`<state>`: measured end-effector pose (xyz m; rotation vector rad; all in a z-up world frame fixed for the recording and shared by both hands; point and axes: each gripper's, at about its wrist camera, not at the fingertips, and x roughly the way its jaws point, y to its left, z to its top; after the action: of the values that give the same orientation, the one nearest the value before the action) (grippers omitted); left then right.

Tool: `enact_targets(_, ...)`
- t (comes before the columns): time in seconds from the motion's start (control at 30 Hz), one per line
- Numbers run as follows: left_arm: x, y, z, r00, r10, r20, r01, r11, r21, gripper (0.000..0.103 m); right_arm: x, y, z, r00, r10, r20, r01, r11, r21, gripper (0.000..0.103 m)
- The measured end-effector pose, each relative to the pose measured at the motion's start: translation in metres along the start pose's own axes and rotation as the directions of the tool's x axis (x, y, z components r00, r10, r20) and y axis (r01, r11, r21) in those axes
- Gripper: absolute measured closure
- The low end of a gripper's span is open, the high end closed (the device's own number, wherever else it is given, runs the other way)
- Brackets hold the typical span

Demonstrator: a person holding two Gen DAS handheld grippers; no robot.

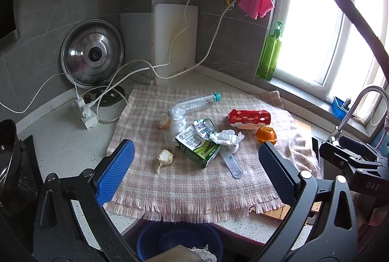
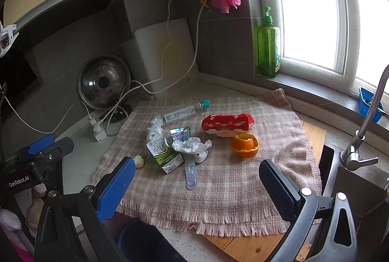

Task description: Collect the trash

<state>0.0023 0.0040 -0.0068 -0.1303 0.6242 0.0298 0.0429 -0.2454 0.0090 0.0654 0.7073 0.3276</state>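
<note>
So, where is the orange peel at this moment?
In both views, the orange peel sits on the checked cloth, right of the pile, just in front of the red packet.

blown-out window (image 2: 313, 1) daylight; sharp, fisheye-warped edges.

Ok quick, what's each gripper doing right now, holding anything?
Left gripper: open, holding nothing, above the cloth.
Right gripper: open, holding nothing.

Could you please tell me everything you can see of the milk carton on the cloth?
The milk carton is a small white and green cardboard box with dark printed characters. It lies on its side on the checked cloth, its top torn open and crushed. A crumpled wrapper rests against its upper end. Neither gripper touches it.
</note>
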Motion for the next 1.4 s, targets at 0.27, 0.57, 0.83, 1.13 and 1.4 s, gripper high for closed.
enact_targets(0.27, -0.004, -0.0026, 0.003, 1.0, 0.0, 0.001, 0.0, 1.0, -0.001, 0.0, -0.0002, 0.0003, -0.0006, 1.0, -0.01, 0.001, 0.01, 1.0, -0.004, 0.0)
enact_targets(0.57, -0.0036, -0.0022, 0.0032, 1.0, 0.0, 0.0, 0.0, 1.0, -0.002, 0.0, -0.0007, 0.0007, -0.0012, 1.0, -0.004, -0.001, 0.004, 1.0, -0.004, 0.0)
enact_targets(0.83, -0.0043, -0.002, 0.0029, 1.0, -0.003, 0.002, 0.003, 1.0, -0.003, 0.0, -0.0007, 0.0013, -0.0017, 1.0, -0.005, -0.001, 0.005, 1.0, -0.004, 0.0)
enact_targets(1.13, -0.0043, -0.0018, 0.0027, 1.0, -0.002, 0.002, 0.002, 1.0, -0.004, 0.0, -0.0003, 0.0025, -0.0034, 1.0, -0.001, -0.003, 0.001, 1.0, -0.005, 0.0)
enact_targets(1.4, -0.0041, -0.0016, 0.0025, 1.0, -0.003, 0.001, 0.003, 1.0, -0.004, 0.0, 0.0005, 0.0021, -0.0042, 1.0, 0.0, -0.004, 0.0, 1.0, -0.002, 0.0)
